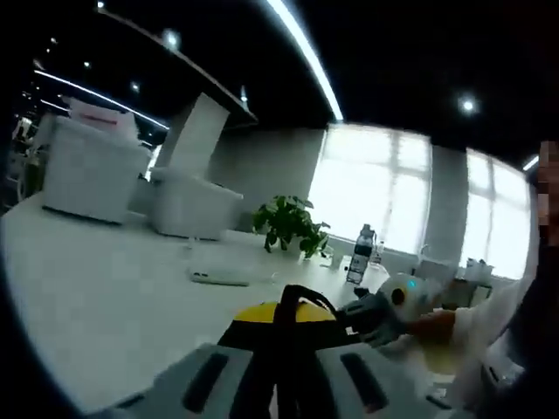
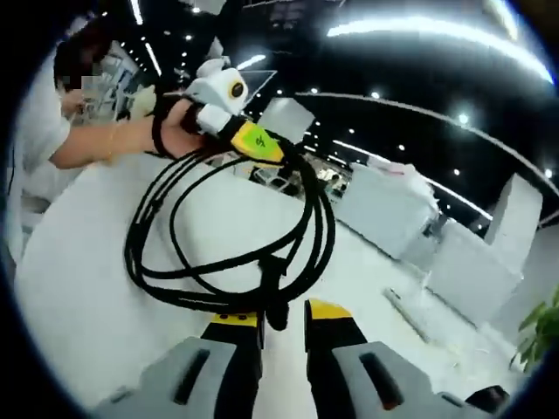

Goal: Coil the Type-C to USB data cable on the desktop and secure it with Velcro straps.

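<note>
- The right gripper rises from the bottom of the right gripper view, its yellow-tipped jaws drawn close around the near end of the coiled black cable, where a dark strap or plug hangs between them.
- From those jaws the cable's several loops stretch up and away, held clear above the white desk, to the left gripper, which pinches the far end of the coil with its yellow tips.
- A person's hand holds that left gripper near the upper left of the right gripper view, the forearm running back to a figure in white.
- In the left gripper view, the left gripper shows its jaws closed on black cable strands that arch over its yellow tips; the right gripper comes in from the right, just beside them.
- Beyond the grippers, on the desk, lie a flat white object, a potted plant and a water bottle toward the far edge by the windows.
- White boxes stand along the desk's far left edge.
</note>
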The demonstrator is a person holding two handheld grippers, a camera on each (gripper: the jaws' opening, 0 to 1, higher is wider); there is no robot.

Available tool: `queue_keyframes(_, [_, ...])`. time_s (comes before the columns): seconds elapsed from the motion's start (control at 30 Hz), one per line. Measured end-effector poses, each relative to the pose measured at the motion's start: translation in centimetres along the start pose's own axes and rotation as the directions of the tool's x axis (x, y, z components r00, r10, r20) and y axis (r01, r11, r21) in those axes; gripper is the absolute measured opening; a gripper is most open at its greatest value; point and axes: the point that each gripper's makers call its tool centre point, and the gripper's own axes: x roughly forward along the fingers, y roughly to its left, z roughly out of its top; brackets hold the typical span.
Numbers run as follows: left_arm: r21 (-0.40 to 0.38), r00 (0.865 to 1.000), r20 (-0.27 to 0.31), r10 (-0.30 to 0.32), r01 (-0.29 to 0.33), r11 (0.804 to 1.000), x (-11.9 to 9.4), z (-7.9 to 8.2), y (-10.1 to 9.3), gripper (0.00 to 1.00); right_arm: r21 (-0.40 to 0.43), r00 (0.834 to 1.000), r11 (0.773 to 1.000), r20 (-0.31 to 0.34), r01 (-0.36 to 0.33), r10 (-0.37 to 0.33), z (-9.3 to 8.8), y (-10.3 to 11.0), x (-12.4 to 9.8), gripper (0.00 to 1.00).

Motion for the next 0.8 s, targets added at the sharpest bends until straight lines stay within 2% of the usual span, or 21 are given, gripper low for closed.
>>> queue_keyframes(0.07, [0.001, 1.0, -0.005, 0.026, -0.026, 1.0, 0.4, -0.6, -0.1, 0.05, 0.049, 0.999, 0.999, 0.026, 0.024, -0.026, -0.2, -1.0, -1.1, 0.19])
queue_keyframes(0.17, [-0.004, 0.998, 0.002, 0.065, -0.065, 0.998, 1.1, -1.1, -0.1, 0.05, 0.111, 0.996, 0.99, 0.032, 0.081, -0.085, -1.2, -2.9, -2.9, 0.19])
queue_keyframes(0.27, [-0.039, 0.994, -0.003, 0.106, -0.106, 0.994, 2.1, -1.9, -0.2, 0.05, 0.073, 0.986, 0.985, 0.058, 0.154, -0.159, -1.2, -4.8, -4.6, 0.19])
queue_keyframes(0.37, [-0.026, 0.982, -0.011, 0.189, -0.189, 0.982, 3.0, -2.5, 0.5, 0.05, -0.007, 0.968, 0.988, 0.198, 0.157, -0.153, 2.0, -4.5, -6.2, 0.13])
queue_keyframes(0.47, [0.009, 0.963, -0.026, 0.27, -0.27, 0.963, 3.3, -2.9, 1.5, 0.05, 0.029, 0.97, 0.994, 0.218, 0.108, -0.112, 3.2, -3.8, -6.5, 0.1])
queue_keyframes(0.53, [0.015, 0.96, -0.032, 0.278, -0.278, 0.96, 3.5, -3.1, 1.6, 0.05, 0.032, 0.967, 0.993, 0.226, 0.112, -0.116, 3.8, -4.4, -6.8, 0.12])
queue_keyframes(0.6, [0.009, 0.956, -0.047, 0.289, -0.288, 0.957, 3.7, -3.5, 1.7, 0.05, 0.087, 0.949, 0.988, 0.277, 0.128, -0.148, 5.1, -5.8, -7.5, 0.15])
queue_keyframes(0.67, [0.002, 0.95, -0.074, 0.305, -0.305, 0.952, 4.0, -4.3, 2.0, 0.05, 0.116, 0.94, 0.983, 0.296, 0.142, -0.171, 5.8, -7.0, -8.2, 0.16])
queue_keyframes(0.73, [0.029, 0.94, -0.086, 0.331, -0.329, 0.944, 4.2, -4.7, 2.3, 0.05, 0.086, 0.95, 0.996, 0.306, 0.033, -0.058, 6.3, -5.1, -7.7, 0.17])
queue_keyframes(0.8, [0.066, 0.926, -0.095, 0.366, -0.361, 0.93, 4.5, -5.0, 2.5, 0.05, 0.017, 0.969, 0.998, 0.241, -0.054, 0.049, 5.3, -2.2, -6.3, 0.17])
